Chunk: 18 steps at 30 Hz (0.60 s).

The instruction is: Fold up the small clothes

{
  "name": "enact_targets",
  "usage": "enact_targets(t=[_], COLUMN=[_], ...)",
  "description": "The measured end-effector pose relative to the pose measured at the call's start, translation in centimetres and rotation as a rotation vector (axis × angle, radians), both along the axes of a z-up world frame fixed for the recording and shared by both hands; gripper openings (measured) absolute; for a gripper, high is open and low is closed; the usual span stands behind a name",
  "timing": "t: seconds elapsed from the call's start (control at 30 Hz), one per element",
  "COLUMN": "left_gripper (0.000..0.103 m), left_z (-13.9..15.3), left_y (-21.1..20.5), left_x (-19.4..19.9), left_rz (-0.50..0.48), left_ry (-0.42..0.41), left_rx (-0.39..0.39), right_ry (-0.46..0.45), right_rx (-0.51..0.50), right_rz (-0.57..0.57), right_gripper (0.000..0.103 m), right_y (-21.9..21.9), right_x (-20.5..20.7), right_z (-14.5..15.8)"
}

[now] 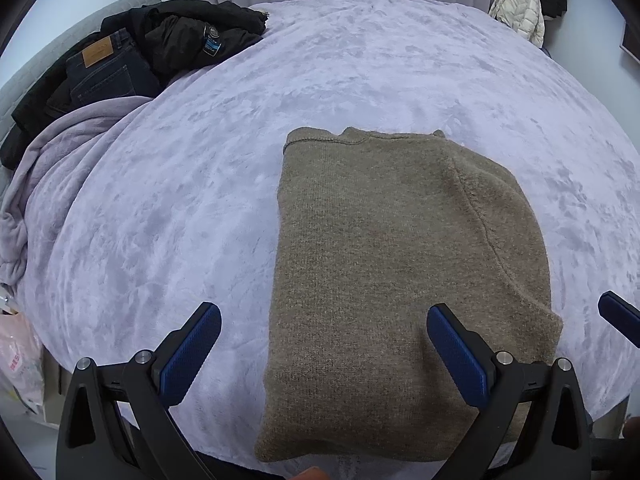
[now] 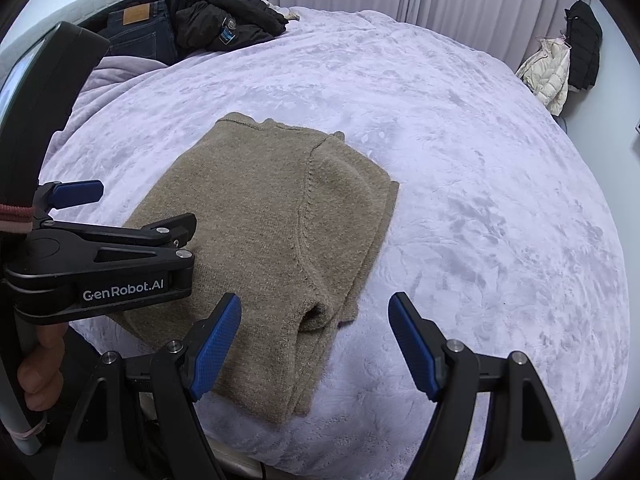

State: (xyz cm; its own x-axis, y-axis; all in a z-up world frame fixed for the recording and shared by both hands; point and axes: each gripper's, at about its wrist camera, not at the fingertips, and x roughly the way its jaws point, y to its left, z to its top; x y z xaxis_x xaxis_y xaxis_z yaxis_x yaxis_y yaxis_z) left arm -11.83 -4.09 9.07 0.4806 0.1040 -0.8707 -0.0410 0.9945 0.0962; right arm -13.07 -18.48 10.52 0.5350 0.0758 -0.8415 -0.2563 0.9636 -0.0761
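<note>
Left wrist view: the left gripper (image 1: 324, 344) sits at 6 o'clock with its jaws spread wide and holding nothing. Its left pad (image 1: 188, 356) is over the blanket (image 1: 360, 60); its right pad (image 1: 460, 356) is over the sweater (image 1: 380, 260). The sweater lies folded flat on the blanket, from centre toward 5 o'clock, neckline at the far end. A blue fingertip of the right gripper (image 1: 620, 316) enters at 3 o'clock, just beside the sweater's right edge. Jeans (image 1: 108, 68) and a black jacket (image 1: 188, 32) are piled at 10 o'clock. A white coat (image 1: 520, 12) hangs at 1 o'clock. Right wrist view: the right gripper (image 2: 316, 344) sits at 6 o'clock, jaws wide apart and empty. Its left pad (image 2: 216, 348) is over the sweater's (image 2: 260, 220) near edge; its right pad (image 2: 412, 348) is over the blanket (image 2: 480, 180). The left gripper (image 2: 132, 208) reaches in from 9 o'clock above the sweater's left part, its fingers apart. The sweater lies left of centre.
</note>
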Motion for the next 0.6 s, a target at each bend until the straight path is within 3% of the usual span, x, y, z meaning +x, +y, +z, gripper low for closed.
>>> enact_targets(t=[0.6], left_gripper=[0.103], left_z=[0.7], left_y=[-2.6], left_x=[-0.1], left_rz=[-0.026], left_ry=[-0.028], left_rx=[0.049], right_ry=[-0.011], right_rx=[0.069], right_rz=[-0.03], right_gripper=[0.079], right_y=[-3.0], right_x=[0.2], right_z=[-0.2])
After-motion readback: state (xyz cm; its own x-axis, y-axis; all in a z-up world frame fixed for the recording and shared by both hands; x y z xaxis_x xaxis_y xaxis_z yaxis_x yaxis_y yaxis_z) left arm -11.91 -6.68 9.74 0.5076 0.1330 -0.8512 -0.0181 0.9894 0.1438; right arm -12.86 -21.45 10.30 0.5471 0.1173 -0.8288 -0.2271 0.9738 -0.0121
